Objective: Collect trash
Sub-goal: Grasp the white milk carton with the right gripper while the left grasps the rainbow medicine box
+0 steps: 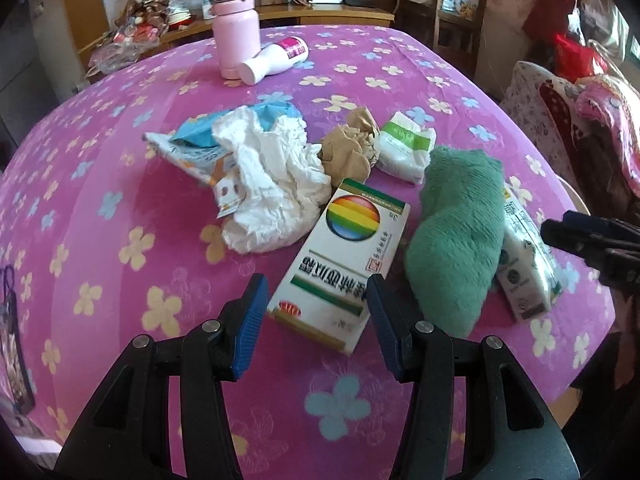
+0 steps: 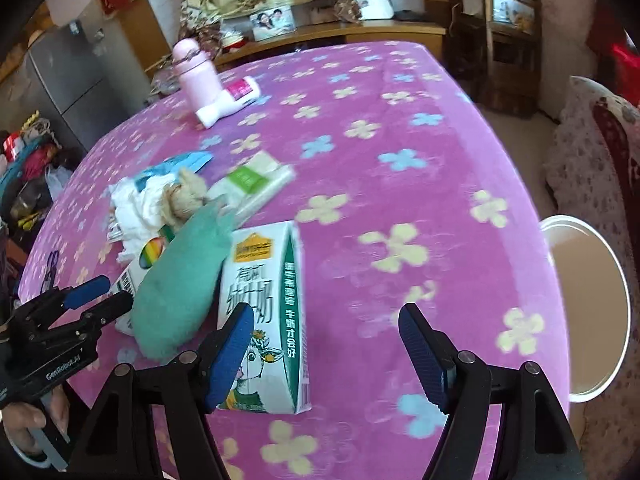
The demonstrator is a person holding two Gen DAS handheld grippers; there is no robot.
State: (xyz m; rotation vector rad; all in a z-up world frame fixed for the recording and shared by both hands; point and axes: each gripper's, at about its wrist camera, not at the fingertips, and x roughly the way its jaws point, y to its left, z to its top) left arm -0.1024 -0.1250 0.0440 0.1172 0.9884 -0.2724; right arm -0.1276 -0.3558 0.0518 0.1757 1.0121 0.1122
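My left gripper (image 1: 317, 280) hovers open over a white medicine box with a rainbow ball (image 1: 344, 248); the box's near end lies between the blue pads, with no clear contact. My right gripper (image 2: 325, 308) is open wide over a green-and-white milk carton (image 2: 264, 312) that lies on its side by the left finger. Beyond are crumpled white paper (image 1: 272, 184), a blue-and-white wrapper (image 1: 192, 140), a brown paper ball (image 1: 352, 148) and a green-white tissue pack (image 1: 406, 144). A green fluffy cloth (image 1: 456, 240) lies between box and carton.
A pink flowered cloth (image 1: 120, 200) covers the table. At the far side a pink bottle (image 1: 234, 28) stands with a white bottle (image 1: 276, 60) lying beside it. A white round bin (image 2: 570, 221) sits below the table's right edge. Shelves and chairs stand behind.
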